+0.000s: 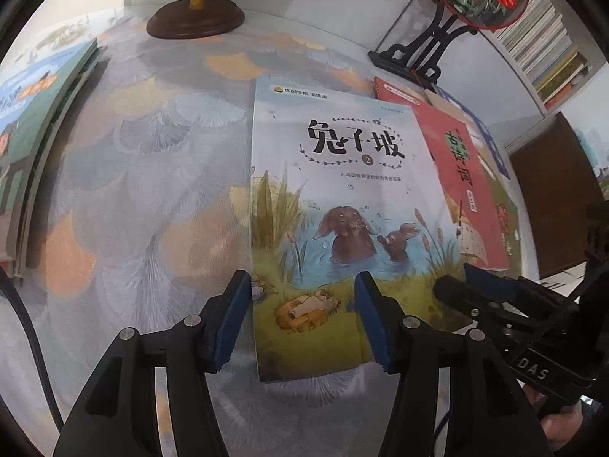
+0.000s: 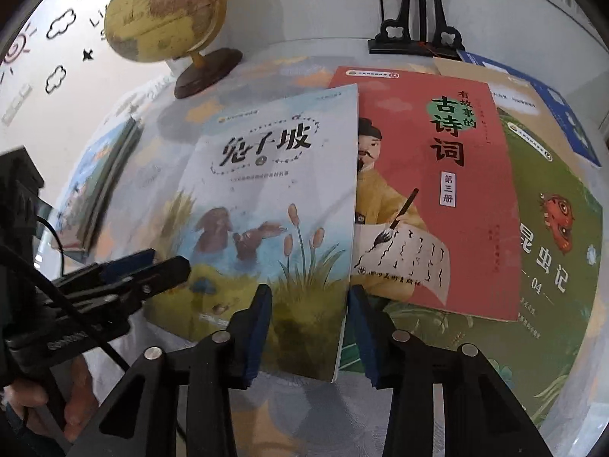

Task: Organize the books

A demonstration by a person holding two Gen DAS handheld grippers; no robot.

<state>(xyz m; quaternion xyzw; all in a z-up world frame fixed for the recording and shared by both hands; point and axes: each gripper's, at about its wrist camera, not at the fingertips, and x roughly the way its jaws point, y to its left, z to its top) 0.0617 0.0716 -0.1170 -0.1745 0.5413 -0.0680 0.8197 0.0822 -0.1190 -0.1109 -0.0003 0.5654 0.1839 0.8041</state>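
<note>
Nearest to us, the left hand-held gripper (image 1: 302, 320) has its blue pads apart over the bottom left corner of the rabbit book (image 1: 342, 205), which lies flat on the bench (image 1: 152, 190). The right hand-held gripper (image 2: 310, 327) has its pads apart too, one on each side of that book's bottom right edge (we cannot tell if they touch it). The rabbit book partly covers the red poetry book (image 2: 437, 175), which lies on a green insect book (image 2: 552, 247). Farther back stand a globe (image 2: 163, 11) and a black stand (image 2: 416, 42).

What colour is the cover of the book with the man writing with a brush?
Red cover, with the man in a yellow robe; clearest in the right wrist view.
</note>
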